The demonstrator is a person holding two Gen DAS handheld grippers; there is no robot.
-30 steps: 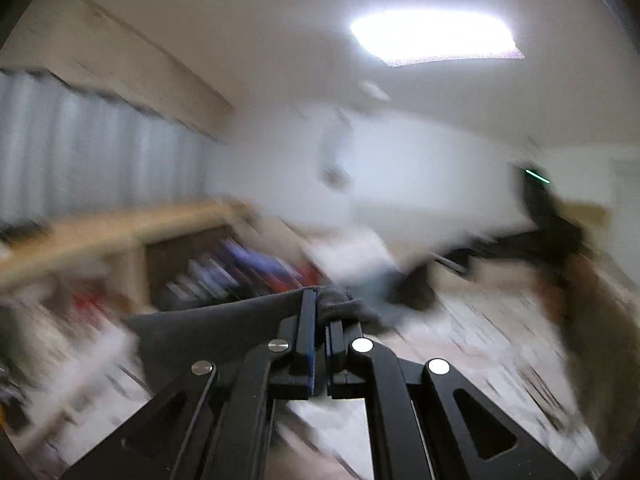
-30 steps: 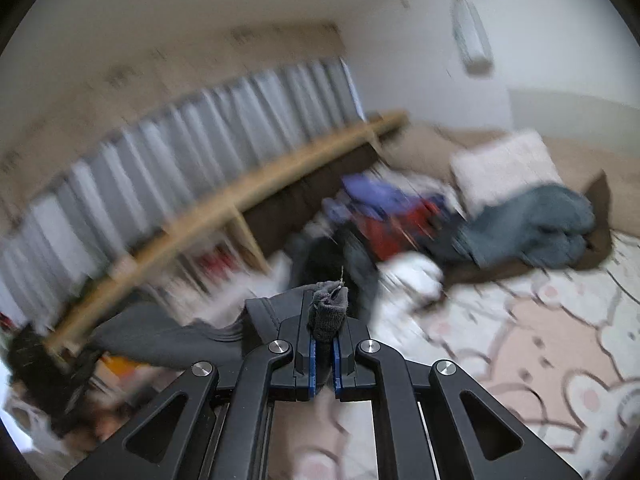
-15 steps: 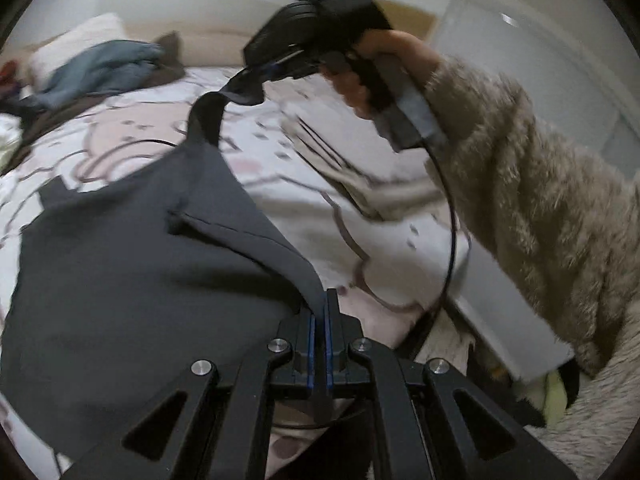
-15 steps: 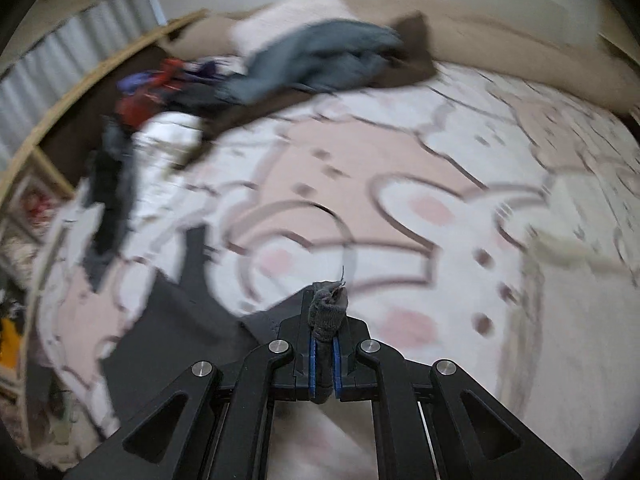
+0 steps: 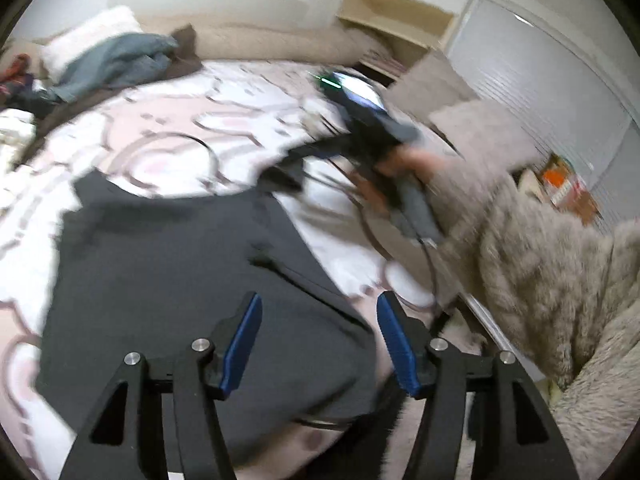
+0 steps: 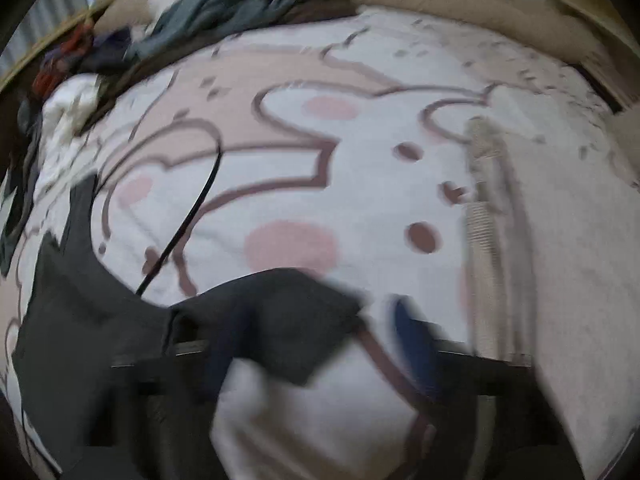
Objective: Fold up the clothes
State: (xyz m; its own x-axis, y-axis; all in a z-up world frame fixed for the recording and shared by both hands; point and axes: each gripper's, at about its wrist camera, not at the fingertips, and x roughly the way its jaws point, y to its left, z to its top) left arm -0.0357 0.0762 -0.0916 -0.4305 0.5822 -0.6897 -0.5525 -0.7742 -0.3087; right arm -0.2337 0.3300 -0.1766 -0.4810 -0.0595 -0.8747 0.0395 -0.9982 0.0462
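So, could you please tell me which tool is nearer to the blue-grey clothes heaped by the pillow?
Right, probably. The right tool hangs over the dark garment's far edge, towards the blue-grey heap; the left tool is over its near edge.

Open bedspread (image 6: 360, 184) beyond dark garment (image 5: 180, 280); clothes pile (image 6: 224, 4) far edge.

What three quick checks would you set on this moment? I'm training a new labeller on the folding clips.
1. True or false: the left gripper has its pads pressed on the dark garment.
2. What does the dark garment lie on? A) a wooden floor B) the bunny-print bedspread C) a chair
3. What kind of sleeve covers the arm holding the right gripper?

Key: 1. False; its jaws are opening, with the cloth lying below them. 2. B. 3. A fluffy beige one.
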